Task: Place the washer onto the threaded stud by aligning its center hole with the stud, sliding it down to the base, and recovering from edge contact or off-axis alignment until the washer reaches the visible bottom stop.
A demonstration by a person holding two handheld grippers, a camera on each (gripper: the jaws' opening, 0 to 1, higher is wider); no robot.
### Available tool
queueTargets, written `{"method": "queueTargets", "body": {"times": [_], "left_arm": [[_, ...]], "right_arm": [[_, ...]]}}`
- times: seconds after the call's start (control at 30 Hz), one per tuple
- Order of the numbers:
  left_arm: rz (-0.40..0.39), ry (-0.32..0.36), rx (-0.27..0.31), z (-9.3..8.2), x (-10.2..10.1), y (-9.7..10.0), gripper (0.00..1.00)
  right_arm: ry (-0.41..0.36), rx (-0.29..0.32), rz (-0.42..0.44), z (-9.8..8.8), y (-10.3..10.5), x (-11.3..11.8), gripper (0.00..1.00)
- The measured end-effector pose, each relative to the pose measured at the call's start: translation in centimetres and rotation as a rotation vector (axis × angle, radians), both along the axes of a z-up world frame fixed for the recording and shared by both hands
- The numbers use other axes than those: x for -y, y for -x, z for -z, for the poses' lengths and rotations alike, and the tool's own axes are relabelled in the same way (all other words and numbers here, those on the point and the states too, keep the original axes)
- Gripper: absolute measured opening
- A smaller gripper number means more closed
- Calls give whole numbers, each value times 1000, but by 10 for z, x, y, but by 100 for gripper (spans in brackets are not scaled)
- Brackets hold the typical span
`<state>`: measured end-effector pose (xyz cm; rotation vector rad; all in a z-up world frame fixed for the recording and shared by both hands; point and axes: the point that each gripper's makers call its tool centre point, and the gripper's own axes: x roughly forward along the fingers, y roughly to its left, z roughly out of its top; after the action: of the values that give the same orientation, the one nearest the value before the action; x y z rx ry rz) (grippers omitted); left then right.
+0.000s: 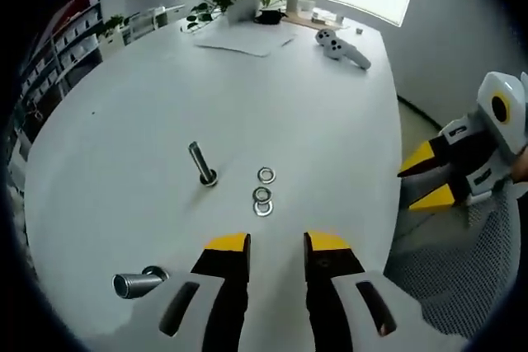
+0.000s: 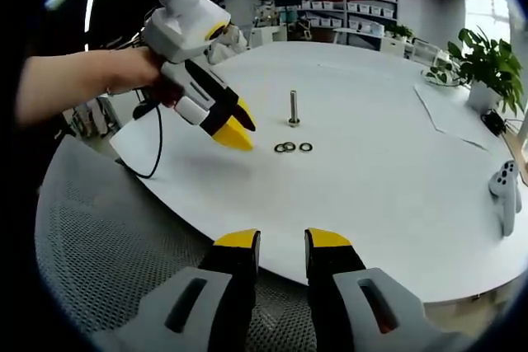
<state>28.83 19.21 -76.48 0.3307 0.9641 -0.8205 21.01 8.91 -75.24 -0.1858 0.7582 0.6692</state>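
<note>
A big white round table (image 1: 165,121) holds everything. Three small washers (image 1: 263,193) lie flat just ahead of the left gripper (image 1: 276,245), beside the upright stud (image 1: 200,162). They look thin, hard and slippery, so pinch an edge. Both the left gripper and the right gripper (image 2: 282,241) are open a little, holding nothing. No boxes or bowls here.

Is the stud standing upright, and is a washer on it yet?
Upright and bare: the stud stands on its head on the table; three washers lie flat beside it.
</note>
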Motion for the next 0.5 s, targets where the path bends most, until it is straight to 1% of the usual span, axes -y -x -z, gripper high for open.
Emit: {"method": "queueTargets", "body": {"times": [0.23,0.3,0.37,0.4,0.5], "left_arm": [[24,-25,-18,7,3,-2,24],[37,-41,-23,11,2,-3,24],[63,-69,-36,14,0,0,23],[76,-85,-32,17,-1,0,22],[81,-97,-45,20,-4,3,22]], "right_arm": [[-9,3,9,-1,0,1,24],[-12,3,10,-1,-1,0,24],[-13,4,10,-1,-1,0,24],[-13,3,10,-1,-1,0,24],[-9,-1,7,0,0,0,24]]}}
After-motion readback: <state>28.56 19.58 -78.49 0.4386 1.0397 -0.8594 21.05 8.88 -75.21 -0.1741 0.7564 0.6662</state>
